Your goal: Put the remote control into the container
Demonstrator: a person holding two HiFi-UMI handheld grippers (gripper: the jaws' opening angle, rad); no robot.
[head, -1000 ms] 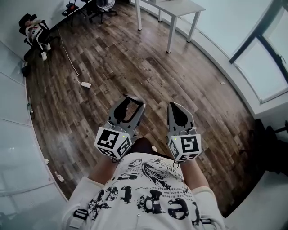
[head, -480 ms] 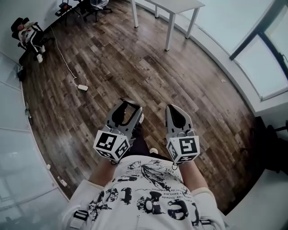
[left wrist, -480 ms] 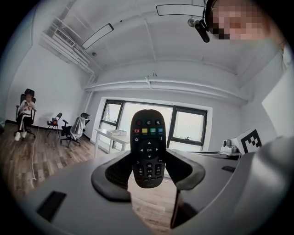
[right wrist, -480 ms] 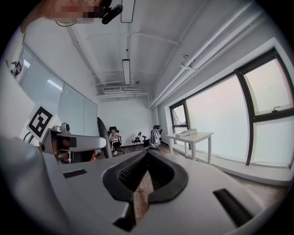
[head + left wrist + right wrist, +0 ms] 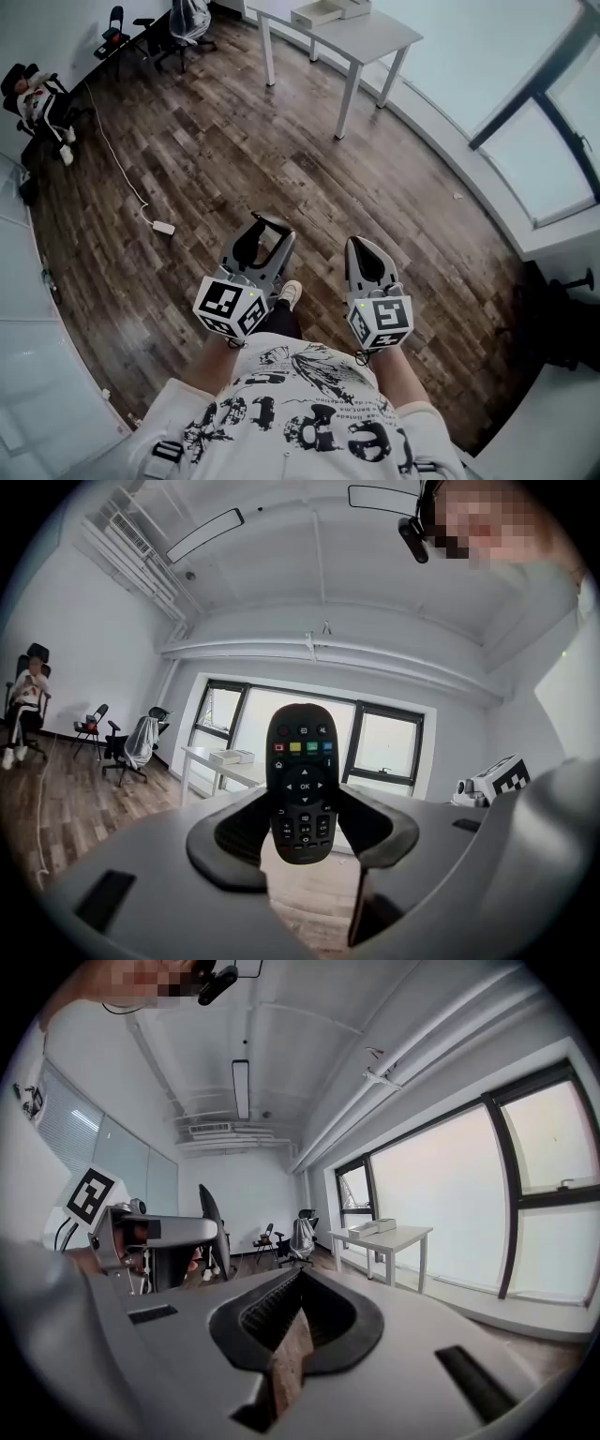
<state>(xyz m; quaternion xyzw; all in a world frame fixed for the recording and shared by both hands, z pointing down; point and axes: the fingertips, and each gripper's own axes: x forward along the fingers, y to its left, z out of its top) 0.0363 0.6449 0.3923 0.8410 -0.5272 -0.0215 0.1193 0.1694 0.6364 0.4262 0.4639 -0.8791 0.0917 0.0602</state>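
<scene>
A black remote control with coloured buttons stands upright between the jaws of my left gripper, which is shut on its lower half. In the head view the left gripper is held in front of the person's body, above the floor, with the remote showing dark between its jaws. My right gripper hangs beside it with its jaws closed together and nothing between them. A white box-like container sits on a white table far ahead, also seen as the container.
Dark wood floor stretches between me and the table. A white power strip with its cable lies on the floor at left. Office chairs stand at the far left, with a seated person. Large windows run along the right.
The view has shifted so that the white table and its box show more fully and lower in the frame. Both grippers keep their pose, the left still on the remote.
</scene>
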